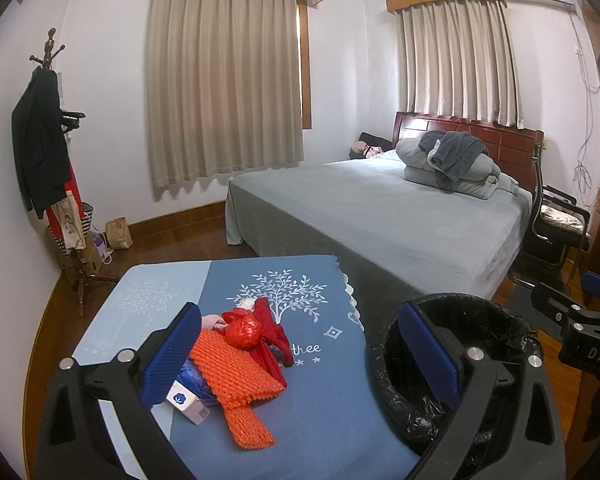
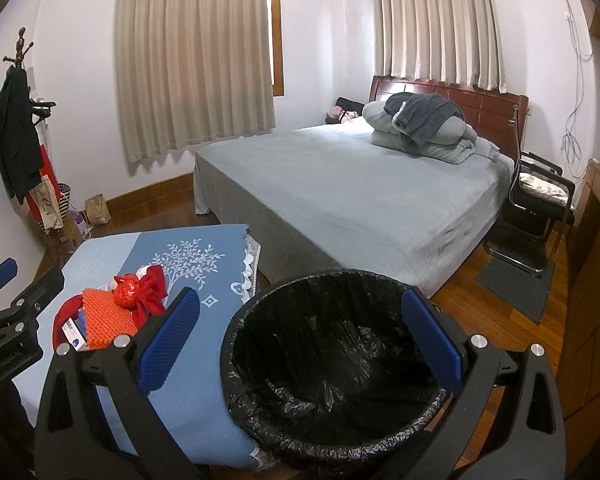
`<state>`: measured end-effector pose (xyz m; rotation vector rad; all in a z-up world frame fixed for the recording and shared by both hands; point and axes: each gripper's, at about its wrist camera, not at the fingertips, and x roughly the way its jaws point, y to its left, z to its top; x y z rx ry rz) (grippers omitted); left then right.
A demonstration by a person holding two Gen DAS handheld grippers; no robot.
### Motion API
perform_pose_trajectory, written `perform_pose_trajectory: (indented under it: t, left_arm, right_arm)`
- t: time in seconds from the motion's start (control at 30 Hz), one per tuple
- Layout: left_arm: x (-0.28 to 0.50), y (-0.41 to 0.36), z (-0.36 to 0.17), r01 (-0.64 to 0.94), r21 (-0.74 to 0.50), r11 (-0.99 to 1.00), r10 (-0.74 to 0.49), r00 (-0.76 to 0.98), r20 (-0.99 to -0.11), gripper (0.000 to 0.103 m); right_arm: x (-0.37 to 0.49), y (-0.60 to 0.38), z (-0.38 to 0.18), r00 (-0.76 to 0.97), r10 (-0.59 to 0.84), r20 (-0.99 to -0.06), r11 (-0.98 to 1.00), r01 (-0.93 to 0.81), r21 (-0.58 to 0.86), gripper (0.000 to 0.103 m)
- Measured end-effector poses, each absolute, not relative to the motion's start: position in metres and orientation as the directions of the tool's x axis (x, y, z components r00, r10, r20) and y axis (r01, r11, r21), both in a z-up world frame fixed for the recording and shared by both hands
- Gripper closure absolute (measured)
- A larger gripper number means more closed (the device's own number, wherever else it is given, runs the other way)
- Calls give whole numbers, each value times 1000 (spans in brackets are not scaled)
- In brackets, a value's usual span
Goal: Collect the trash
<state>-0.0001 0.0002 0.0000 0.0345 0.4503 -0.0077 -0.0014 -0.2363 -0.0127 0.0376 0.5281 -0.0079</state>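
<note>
While both grippers hang wide open and empty, the left gripper (image 1: 300, 356) should drop onto the nearest piece, the orange foam net (image 1: 236, 376) near the table's (image 1: 332, 420) left edge, pinching across its narrow width. Beside the table's right edge stands one lined bin (image 2: 332, 364), under the right gripper (image 2: 300, 344). I count one small box (image 1: 188, 402), one red ball (image 1: 245, 332), one red bag (image 1: 274, 330); the blue and pink scraps beneath are unclear.

Glossy plastic bin liner (image 2: 332, 360) (crinkled)
</note>
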Motion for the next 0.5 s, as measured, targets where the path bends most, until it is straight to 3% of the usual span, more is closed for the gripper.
perform_pose_trajectory:
  t: [0.5]
  left_arm:
    - [0, 0, 0, 16, 32, 999, 0, 901, -434, 6]
  right_arm:
    - [-1, -237, -12, 862, 4, -506, 999, 18, 38, 5]
